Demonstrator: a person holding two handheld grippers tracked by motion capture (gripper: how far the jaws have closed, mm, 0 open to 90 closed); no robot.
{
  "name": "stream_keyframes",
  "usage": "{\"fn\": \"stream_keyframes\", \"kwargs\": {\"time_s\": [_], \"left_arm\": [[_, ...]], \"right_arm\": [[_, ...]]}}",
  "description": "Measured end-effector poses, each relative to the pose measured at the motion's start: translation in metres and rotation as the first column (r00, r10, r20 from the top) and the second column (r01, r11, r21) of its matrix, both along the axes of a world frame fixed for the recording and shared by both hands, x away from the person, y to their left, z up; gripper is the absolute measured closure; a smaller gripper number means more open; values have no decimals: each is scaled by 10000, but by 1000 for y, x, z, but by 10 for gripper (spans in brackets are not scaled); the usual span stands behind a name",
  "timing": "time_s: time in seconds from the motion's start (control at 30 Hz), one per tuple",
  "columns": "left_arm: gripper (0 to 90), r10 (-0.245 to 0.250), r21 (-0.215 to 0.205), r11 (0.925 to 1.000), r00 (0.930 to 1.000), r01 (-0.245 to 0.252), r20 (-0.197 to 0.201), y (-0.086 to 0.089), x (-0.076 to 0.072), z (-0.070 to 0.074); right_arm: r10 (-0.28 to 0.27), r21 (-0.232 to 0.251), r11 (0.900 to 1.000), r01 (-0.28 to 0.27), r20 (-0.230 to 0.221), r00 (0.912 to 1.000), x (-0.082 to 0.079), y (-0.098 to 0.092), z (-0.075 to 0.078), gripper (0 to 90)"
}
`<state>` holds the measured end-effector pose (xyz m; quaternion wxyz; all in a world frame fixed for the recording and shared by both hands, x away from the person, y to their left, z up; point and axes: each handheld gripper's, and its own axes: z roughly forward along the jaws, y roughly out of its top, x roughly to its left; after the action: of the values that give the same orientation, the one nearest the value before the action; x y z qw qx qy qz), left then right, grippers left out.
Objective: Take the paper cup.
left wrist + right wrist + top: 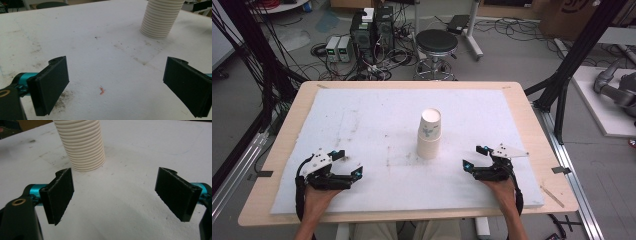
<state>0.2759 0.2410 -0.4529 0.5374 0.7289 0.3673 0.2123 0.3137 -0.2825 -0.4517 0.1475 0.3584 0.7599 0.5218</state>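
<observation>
The counter (282, 150) stood wide and square, its wooden rim showing around a white foam sheet (362, 120) that covered nearly all of it and stopped just short of each edge. The sheet was scuffed with dark smudges and lay mostly bare, leaving open room on every side. Near its middle rose a stack of paper cups (430, 134), upside down, with a small greenish print on the side too blurred to read. The left gripper (346, 164) rested near the front edge, well apart from the stack, jaws spread with nothing between. The right gripper (475, 156) sat nearer the stack, jaws likewise apart and empty. A tiny orange scrap (102, 90) lay between the left jaws.
</observation>
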Motion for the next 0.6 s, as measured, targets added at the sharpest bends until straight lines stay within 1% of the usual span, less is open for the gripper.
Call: {"fn": "stream_keyframes", "kwargs": {"time_s": [0.03, 0.07, 0.13, 0.17, 0.27, 0.33, 0.37, 0.4, 0.43, 0.47, 0.5, 0.53, 0.6], "left_arm": [[63, -10, 7, 10000, 10000, 9, 39, 0, 0, 0], [63, -10, 7, 10000, 10000, 9, 39, 0, 0, 0], [63, -41, -34, 10000, 10000, 41, 42, 0, 0, 0], [62, -41, -34, 10000, 10000, 41, 42, 0, 0, 0], [62, -61, -56, 10000, 10000, 61, -13, 1, 0, 0], [63, -58, -74, 10000, 9999, 57, -111, 1, 1, 0], [62, -58, -74, 10000, 9999, 57, -111, 1, 1, 0], [62, -56, -40, 10000, 9999, 56, -141, 0, 2, 0], [63, -83, -21, 10000, 9998, 82, -156, 0, 2, 0], [63, -80, 0, 10000, 9998, 80, -175, 0, 2, 0], [62, -71, -1, 10000, 9998, 71, -199, 0, 2, 0], [62, -70, -57, 10000, 9998, 69, -196, 0, 2, 0], [63, -80, -67, 9999, 9998, 79, -181, 0, 2, 0]], "right_arm": [[26, 81, 10000, -25, -111, 9999, 2, -1, 0, 160], [26, 81, 10000, -25, -111, 9999, 2, -1, 0, 160], [52, 284, 9996, -46, -200, 9998, 2, -2, 2, 160], [52, 284, 9996, -46, -200, 9998, 2, -2, 2, 160], [109, 278, 9995, -112, 122, 9999, 0, 1, 17, 160], [137, 289, 9995, -143, 209, 9997, -1, 1, 28, 160], [137, 289, 9995, -143, 209, 9997, -1, 1, 28, 160], [158, 317, 9994, -166, 263, 9995, -1, 1, 33, 160], [166, 351, 9992, -176, 304, 9994, 0, 0, 46, 160], [166, 351, 9992, -176, 304, 9994, 0, 0, 46, 160], [192, 373, 9991, -203, 302, 9994, 0, -1, 52, 160], [280, 222, 9993, -288, 356, 9990, 1, -1, 68, 160], [407, 5, 9992, -408, 462, 9981, 2, 0, 83, 160]]}}
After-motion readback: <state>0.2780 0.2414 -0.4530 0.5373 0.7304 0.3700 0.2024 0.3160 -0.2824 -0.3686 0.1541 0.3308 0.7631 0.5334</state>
